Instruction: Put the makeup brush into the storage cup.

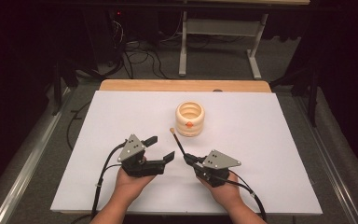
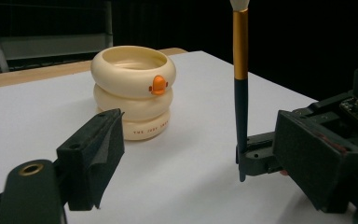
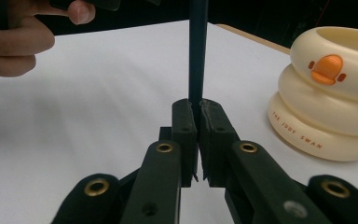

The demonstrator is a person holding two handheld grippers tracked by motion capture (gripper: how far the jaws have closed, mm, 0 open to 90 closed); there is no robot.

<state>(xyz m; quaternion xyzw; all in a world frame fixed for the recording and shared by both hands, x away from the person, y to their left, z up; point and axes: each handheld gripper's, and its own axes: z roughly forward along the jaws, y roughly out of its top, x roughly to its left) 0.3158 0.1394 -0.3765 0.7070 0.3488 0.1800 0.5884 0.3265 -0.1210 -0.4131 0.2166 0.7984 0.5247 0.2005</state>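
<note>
A cream cup (image 1: 189, 119) shaped like stacked rings, with an orange duck bill, stands mid-table. My right gripper (image 1: 188, 159) is shut on the dark handle of a thin brush (image 1: 177, 142). The brush slants up toward the cup, gold ferrule and pale tip on top. In the right gripper view the jaws (image 3: 198, 112) pinch the handle (image 3: 198, 51), with the cup (image 3: 335, 107) to the right. My left gripper (image 1: 161, 148) stands open just left of the brush. In the left gripper view (image 2: 199, 135) the brush (image 2: 241, 93) rises beyond its spread jaws, untouched, held by the right gripper (image 2: 256, 156); the cup (image 2: 133, 88) is behind.
The white board (image 1: 270, 149) covers a wooden table (image 1: 184, 85). Cables trail from both grippers off the near edge. On the dark floor beyond lie more cables and a white metal frame (image 1: 219, 28). The person's left hand (image 3: 14, 42) shows in the right gripper view.
</note>
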